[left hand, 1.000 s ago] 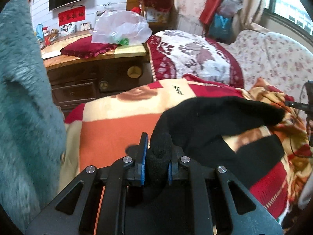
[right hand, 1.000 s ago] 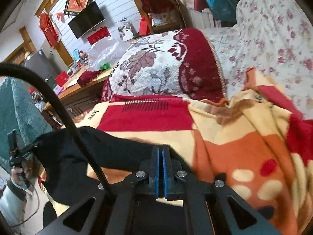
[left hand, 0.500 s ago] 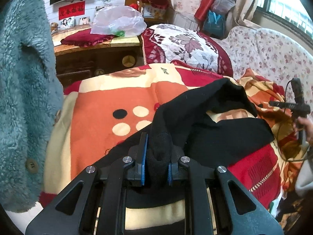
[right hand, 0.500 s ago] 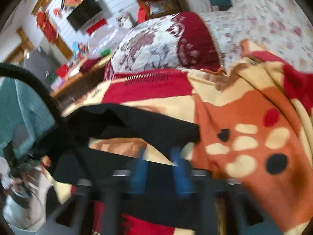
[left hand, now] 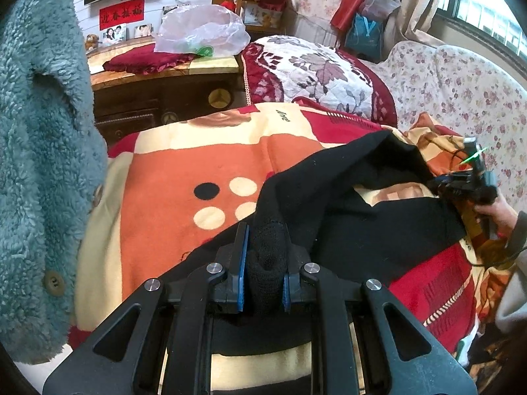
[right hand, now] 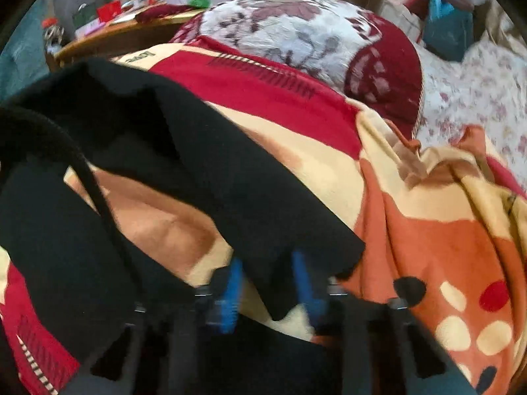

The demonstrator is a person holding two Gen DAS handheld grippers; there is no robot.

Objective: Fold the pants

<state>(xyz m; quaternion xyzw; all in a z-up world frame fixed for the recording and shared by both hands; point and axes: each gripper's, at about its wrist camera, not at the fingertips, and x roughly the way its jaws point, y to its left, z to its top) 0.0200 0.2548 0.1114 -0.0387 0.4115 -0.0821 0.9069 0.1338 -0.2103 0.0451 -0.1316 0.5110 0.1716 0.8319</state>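
Note:
Black pants (left hand: 346,204) lie spread over a red, orange and cream blanket (left hand: 197,164) on a bed. My left gripper (left hand: 263,263) is shut on a bunched end of the black fabric. Far right in the left wrist view, a hand (left hand: 494,210) holds my right gripper (left hand: 461,184) at the other end of the pants. In the blurred right wrist view, the right gripper (right hand: 268,279) hangs low over the blanket (right hand: 428,247). Its jaws are closing, with the hem of a pants (right hand: 230,181) leg between the blue pads, which still stand apart.
A teal fleece coat (left hand: 39,164) fills the left side. Beyond the blanket are a floral red pillow (left hand: 313,72), a dark wooden cabinet (left hand: 148,98) with a plastic bag (left hand: 201,29) on top, and a flowered sofa cover (left hand: 461,92). A black cable (right hand: 98,197) crosses the right wrist view.
The right gripper was shut on nothing, then opened and dropped onto the pant leg's hem. The left gripper kept its hold and shifted a little over the blanket.

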